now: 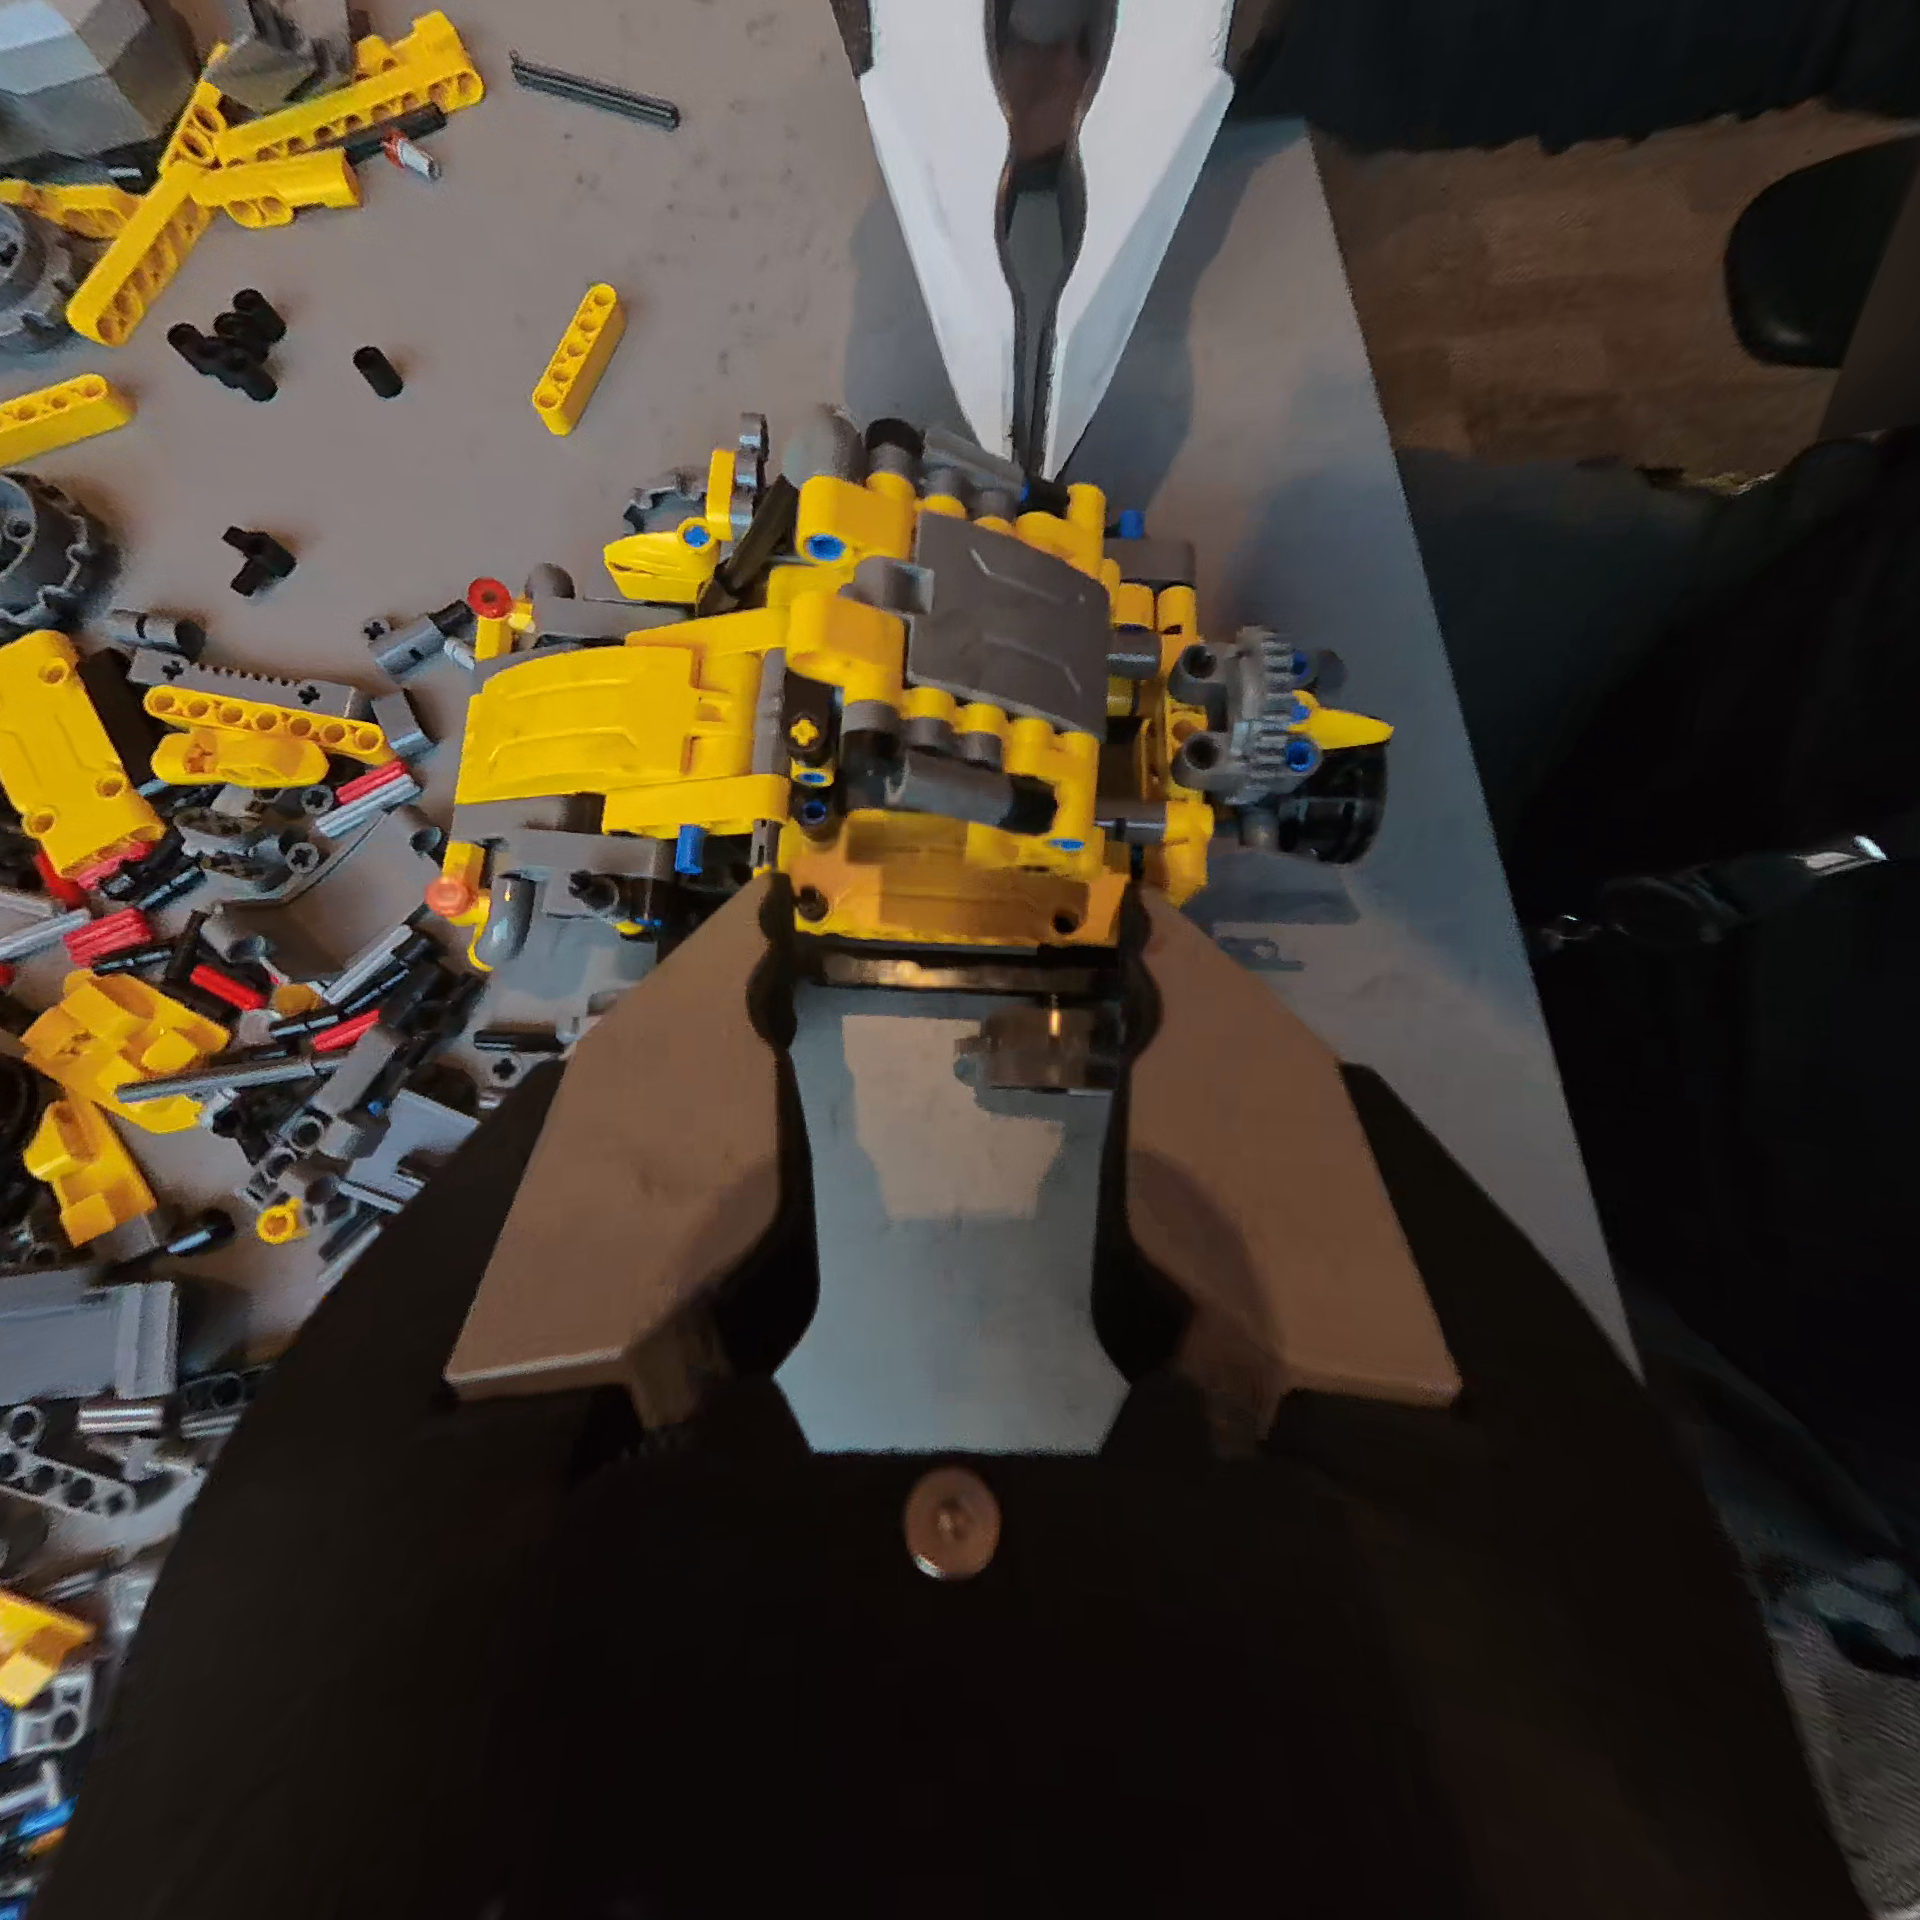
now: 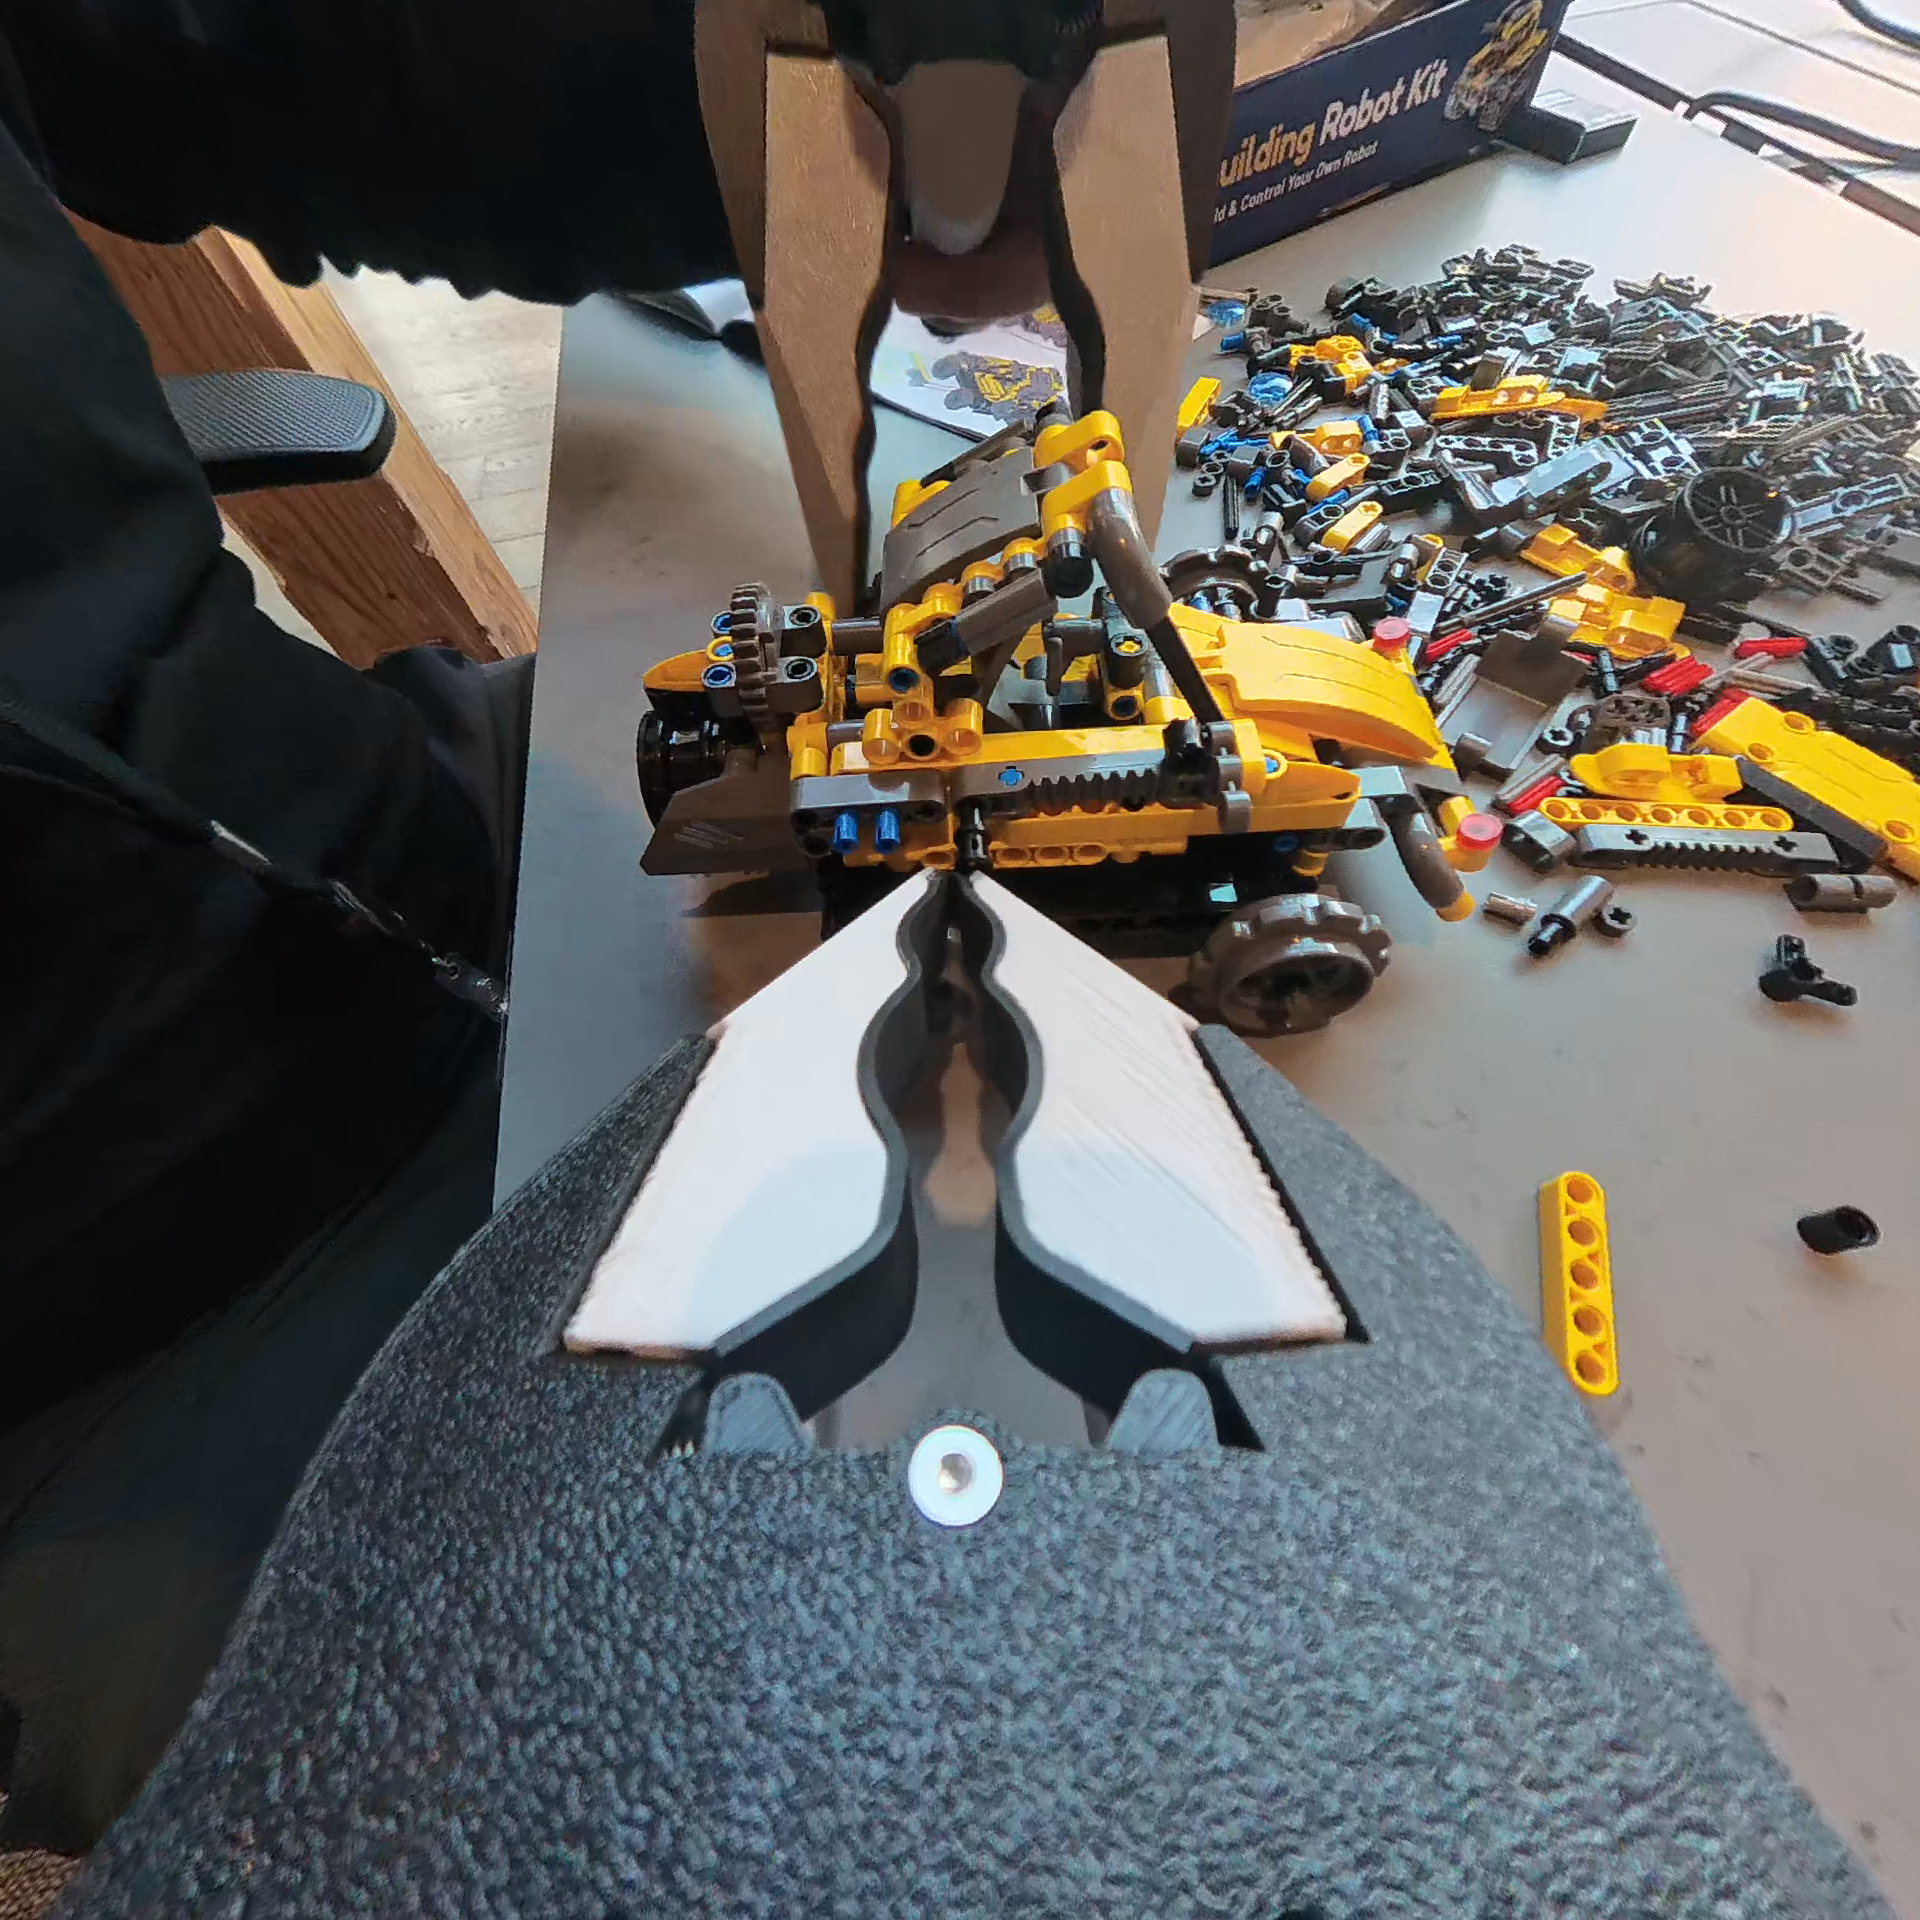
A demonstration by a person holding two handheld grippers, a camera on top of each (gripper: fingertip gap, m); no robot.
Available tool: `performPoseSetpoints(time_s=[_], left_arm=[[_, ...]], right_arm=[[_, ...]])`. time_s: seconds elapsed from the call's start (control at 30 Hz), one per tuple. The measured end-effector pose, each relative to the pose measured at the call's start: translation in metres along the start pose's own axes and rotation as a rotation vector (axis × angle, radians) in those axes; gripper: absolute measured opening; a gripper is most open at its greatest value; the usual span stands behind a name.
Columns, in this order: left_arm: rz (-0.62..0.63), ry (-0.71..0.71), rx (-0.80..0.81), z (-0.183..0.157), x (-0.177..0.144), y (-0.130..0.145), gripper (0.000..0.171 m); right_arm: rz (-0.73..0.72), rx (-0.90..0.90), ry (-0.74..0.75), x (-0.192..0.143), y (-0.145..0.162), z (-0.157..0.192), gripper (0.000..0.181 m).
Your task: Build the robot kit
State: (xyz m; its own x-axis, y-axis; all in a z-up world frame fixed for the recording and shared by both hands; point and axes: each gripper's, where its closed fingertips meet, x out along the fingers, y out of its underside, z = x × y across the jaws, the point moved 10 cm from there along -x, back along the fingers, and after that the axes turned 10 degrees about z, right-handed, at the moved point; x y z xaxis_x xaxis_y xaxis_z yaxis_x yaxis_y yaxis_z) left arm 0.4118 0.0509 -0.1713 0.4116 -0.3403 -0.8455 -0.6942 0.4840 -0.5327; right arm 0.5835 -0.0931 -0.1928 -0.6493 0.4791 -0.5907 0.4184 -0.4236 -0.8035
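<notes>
A half-built yellow and grey brick vehicle (image 1: 935,675) stands on the grey table (image 1: 727,208), close to its edge. My left gripper (image 1: 951,914), with tan fingers, is shut on the vehicle's yellow body, one finger on each side. In the right wrist view it comes down from above (image 2: 987,540) over the vehicle (image 2: 1091,748). My right gripper (image 2: 951,883), with white fingers, is closed on a small black pin (image 2: 971,836) that sticks out of the vehicle's side rail. In the left wrist view its tips (image 1: 1032,457) meet the far side of the model.
A big pile of loose yellow, black, grey and red parts (image 2: 1558,468) lies beside the vehicle, also seen in the left wrist view (image 1: 208,883). A lone yellow beam (image 2: 1579,1278), a dark blue kit box (image 2: 1351,135), a booklet (image 2: 966,384). A person in dark clothes (image 2: 208,831) sits at the table edge. My hands' fingertips stand some 8 cm from each other.
</notes>
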Motion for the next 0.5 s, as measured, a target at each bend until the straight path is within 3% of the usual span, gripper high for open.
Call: performPoseSetpoints(time_s=[0.13,0.27,0.5], left_arm=[[-0.001,-0.004,-0.001,-0.001,-0.001,0.001,0.061],[0.015,0.021,0.013,-0.005,-0.006,0.007,0.076],[0.051,-0.036,0.015,-0.007,0.001,-0.003,0.072]], right_arm=[[0.000,-0.002,0.015,0.000,0.000,0.000,0.000],[0.003,-0.004,0.025,0.001,0.000,0.000,0.000],[0.003,-0.010,0.048,0.001,-0.001,0.001,0.000]])
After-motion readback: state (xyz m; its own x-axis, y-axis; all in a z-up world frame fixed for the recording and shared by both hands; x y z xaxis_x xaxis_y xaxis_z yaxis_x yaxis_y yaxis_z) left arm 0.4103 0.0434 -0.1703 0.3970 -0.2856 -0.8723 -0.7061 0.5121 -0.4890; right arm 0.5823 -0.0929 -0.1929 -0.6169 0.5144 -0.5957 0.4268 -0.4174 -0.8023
